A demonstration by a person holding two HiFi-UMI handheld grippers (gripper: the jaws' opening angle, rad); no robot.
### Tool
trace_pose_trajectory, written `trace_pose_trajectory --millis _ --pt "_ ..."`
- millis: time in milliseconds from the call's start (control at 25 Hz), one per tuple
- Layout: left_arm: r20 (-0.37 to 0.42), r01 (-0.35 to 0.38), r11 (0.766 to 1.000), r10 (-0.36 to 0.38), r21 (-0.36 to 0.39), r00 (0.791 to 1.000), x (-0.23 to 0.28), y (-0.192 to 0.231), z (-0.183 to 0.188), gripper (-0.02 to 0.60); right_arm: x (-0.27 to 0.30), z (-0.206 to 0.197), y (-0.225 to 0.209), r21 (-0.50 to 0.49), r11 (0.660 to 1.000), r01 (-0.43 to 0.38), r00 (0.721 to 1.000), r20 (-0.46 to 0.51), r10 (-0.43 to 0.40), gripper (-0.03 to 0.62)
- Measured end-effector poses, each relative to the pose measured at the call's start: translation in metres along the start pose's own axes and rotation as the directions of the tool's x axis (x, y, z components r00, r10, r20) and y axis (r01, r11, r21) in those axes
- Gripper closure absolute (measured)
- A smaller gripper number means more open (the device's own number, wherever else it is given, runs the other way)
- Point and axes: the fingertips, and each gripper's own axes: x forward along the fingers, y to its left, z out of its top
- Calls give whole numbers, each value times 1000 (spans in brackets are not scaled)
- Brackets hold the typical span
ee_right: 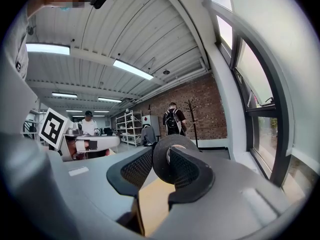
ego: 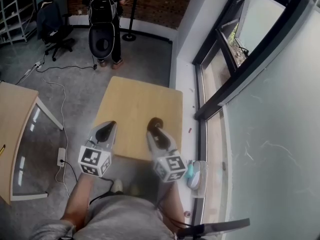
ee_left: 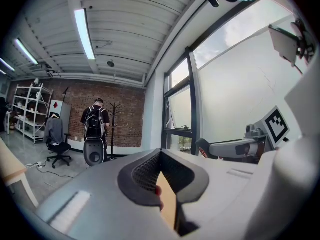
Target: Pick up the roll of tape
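The roll of tape (ego: 155, 122) is black and is held upright just above the small wooden table (ego: 135, 104). My right gripper (ego: 156, 129) is shut on it. In the right gripper view the roll (ee_right: 161, 166) stands between the two pads at the tips of the right gripper (ee_right: 160, 156). My left gripper (ego: 105, 132) hovers over the table's near left edge, beside the right one. In the left gripper view the left gripper (ee_left: 160, 154) has its jaws meeting at the tips with nothing between them, and the tabletop shows below.
A person with a backpack (ego: 104, 19) stands beyond the table, near an office chair (ego: 52, 26) and a coat stand (ego: 131, 14). Another table (ego: 12, 129) is at the left, with a power strip (ego: 61, 156) and cables on the floor. Windows and a sill (ego: 200, 134) run along the right.
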Motion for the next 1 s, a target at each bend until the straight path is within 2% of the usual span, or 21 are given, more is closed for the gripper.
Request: trace_pose_trajectory --millis 1000 --pt "-8 5 1000 -5 8 1000 6 1 -3 583 4 -5 -2 17 1000 -1 1000 -6 1 470"
